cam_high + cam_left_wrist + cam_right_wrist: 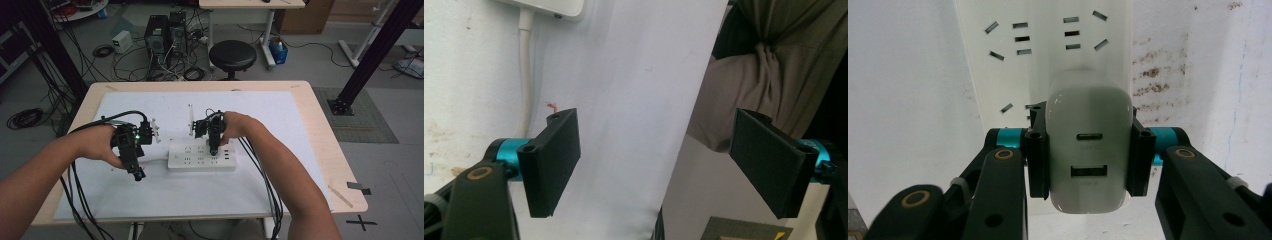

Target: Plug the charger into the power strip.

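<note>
- right tool pinching a white USB charger by its two side faces, ports facing the camera; jaws pressed flat on both sides
- charger sits directly over the white power strip, seen in the centre of the right gripper view; socket slots show above it toward the top of the frame
- key relation: charger's plug end points away from the camera, down into the strip face; strip's long axis runs top to bottom in that view, left-right in the high view
- high view: right tool stands upright on the strip, mid-frame, right half of the strip
- can't tell whether the pins are already seated or just above the slots, charger body hides them
- left tool spread wide, nothing between the jaws; it looks at white desk cover, strip's cord upper left
- high view: left tool just left of the strip, tilted, not touching it
- right hand is the one on the job; likely next move is straight along the charger's axis
</note>
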Available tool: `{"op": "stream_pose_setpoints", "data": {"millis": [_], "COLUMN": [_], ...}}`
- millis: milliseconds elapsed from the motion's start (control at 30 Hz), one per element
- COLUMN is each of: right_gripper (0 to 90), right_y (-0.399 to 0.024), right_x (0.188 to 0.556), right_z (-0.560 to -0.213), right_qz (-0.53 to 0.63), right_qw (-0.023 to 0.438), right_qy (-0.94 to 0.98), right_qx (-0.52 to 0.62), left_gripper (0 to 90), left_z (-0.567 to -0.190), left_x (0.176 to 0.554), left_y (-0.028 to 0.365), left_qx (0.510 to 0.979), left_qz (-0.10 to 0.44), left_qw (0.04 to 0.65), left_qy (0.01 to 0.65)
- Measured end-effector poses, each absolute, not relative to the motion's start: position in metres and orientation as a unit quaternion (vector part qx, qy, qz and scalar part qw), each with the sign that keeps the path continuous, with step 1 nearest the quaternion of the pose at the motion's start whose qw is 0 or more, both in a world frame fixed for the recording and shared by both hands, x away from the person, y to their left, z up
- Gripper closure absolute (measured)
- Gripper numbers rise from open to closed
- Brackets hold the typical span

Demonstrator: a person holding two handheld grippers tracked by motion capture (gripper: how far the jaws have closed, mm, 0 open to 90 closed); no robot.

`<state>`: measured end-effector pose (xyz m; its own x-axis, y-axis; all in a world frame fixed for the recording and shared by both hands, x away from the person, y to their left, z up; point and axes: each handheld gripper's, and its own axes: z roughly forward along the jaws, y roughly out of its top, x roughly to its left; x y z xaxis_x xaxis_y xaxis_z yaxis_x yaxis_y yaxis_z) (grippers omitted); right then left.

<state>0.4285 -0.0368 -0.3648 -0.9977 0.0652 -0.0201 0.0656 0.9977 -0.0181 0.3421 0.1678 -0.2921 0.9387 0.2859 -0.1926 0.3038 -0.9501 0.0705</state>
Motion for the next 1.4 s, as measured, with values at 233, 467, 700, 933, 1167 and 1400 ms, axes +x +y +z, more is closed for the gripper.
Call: {"op": "stream_pose_setpoints", "data": {"millis": [233, 467, 700, 933, 1167, 1400], "right_gripper": [62.4, 62.3, 62.3, 62.3, 61.7, 28.3], "right_y": [-0.037, -0.040, -0.041, -0.039, -0.046, -0.043], "right_x": [0.428, 0.429, 0.426, 0.426, 0.430, 0.431], "right_z": [-0.366, -0.368, -0.370, -0.373, -0.374, -0.369], "right_qz": [-0.008, 0.001, 0.008, 0.000, 0.028, 0.016], "right_qw": [0.012, 0.010, 0.018, 0.016, 0.009, -0.004], "right_qy": [0.999, 0.999, 0.999, 0.999, 0.999, 0.998], "right_qx": [0.030, 0.035, 0.030, 0.036, 0.034, 0.059], "left_gripper": [20.7, 20.7, 20.7, 20.7, 20.7, 20.7], "left_z": [-0.294, -0.296, -0.296, -0.298, -0.299, -0.303], "left_x": [0.345, 0.348, 0.350, 0.351, 0.352, 0.353], "left_y": [0.168, 0.167, 0.167, 0.164, 0.168, 0.169], "left_qx": [0.983, 0.984, 0.983, 0.983, 0.981, 0.982], "left_qz": [-0.095, -0.098, -0.100, -0.104, -0.104, -0.103], "left_qw": [0.045, 0.041, 0.046, 0.042, 0.052, 0.049], "left_qy": [0.150, 0.146, 0.149, 0.148, 0.152, 0.154]}}
